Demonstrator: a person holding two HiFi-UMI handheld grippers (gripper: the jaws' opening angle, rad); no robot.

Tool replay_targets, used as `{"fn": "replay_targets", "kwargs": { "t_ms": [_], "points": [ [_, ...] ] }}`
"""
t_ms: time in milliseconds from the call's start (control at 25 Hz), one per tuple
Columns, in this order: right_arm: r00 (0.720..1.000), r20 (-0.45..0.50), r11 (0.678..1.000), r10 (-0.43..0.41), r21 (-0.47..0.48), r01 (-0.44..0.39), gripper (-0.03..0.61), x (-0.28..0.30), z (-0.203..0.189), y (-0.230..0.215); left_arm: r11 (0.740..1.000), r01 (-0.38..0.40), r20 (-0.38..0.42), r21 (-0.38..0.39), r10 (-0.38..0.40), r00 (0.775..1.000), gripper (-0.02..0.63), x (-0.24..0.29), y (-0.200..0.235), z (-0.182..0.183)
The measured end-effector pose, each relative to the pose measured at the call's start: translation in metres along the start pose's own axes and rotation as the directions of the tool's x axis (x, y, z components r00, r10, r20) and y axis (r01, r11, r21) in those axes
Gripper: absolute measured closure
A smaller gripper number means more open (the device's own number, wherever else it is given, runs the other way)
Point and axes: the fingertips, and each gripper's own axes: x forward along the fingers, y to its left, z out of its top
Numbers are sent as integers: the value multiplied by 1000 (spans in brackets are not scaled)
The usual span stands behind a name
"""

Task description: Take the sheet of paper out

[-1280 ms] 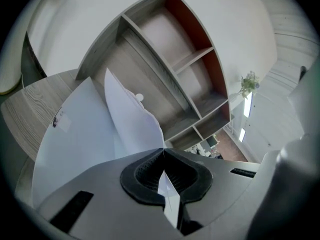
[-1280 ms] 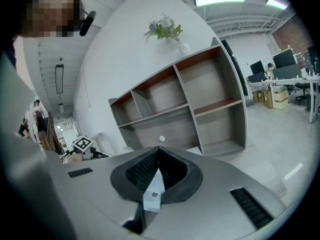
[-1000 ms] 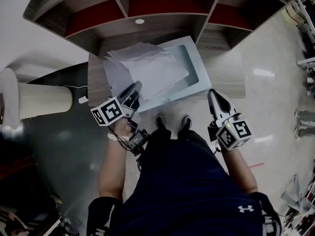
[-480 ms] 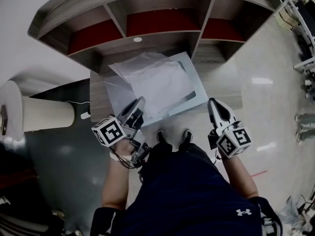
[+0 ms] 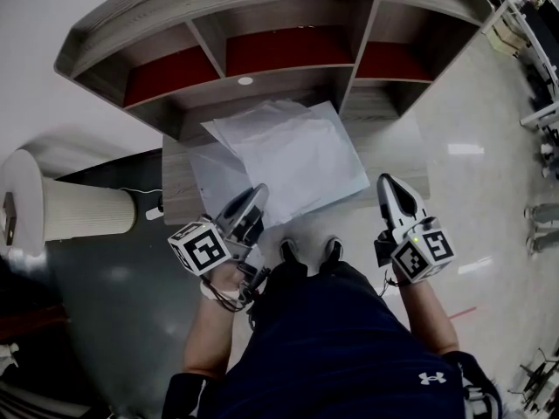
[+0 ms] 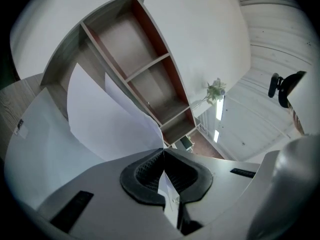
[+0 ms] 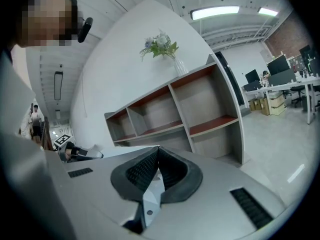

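Sheet of paper [image 5: 297,155]: white, slightly crumpled, spread over the middle of the worktop [image 5: 173,201], far edge reaching the shelf unit [image 5: 288,24] along the worktop's back edge. Near-left corner of the sheet is pinched in the left tongs [image 5: 256,195] at the worktop's near edge, left of centre. In the left gripper view the left tongs [image 6: 163,150] are closed tight on the paper [image 6: 110,119], which curls up and away from the tips toward the shelves. How much of the sheet rests flat is unclear.

Under the sheet, toward the worktop's left edge: a pale grey-blue folder [image 5: 203,171], mostly covered.

Right tongs [image 5: 389,186]: off the worktop's near right corner, apart from the sheet. In the right gripper view the right tongs [image 7: 158,148] are closed together with nothing between them, pointing at the shelf unit; a vase of flowers [image 7: 162,46] stands on its top.

White ribbed cylinder [image 5: 79,212] on the floor past the worktop's left edge. The person's shoes [image 5: 307,250] at the near edge.
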Motion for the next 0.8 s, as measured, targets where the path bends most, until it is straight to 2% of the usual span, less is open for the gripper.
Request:
{"fn": "replay_targets", "kwargs": {
  "t_ms": [560,800],
  "points": [
    [999,23,1000,-25,7,25,566,-4,7,-3,999,34,-11,15,-34,999,600,4,-12,4],
    [996,83,999,-8,-48,12,566,-5,21,3,998,36,-19,54,-35,999,600,7,-18,5]
  ]
}}
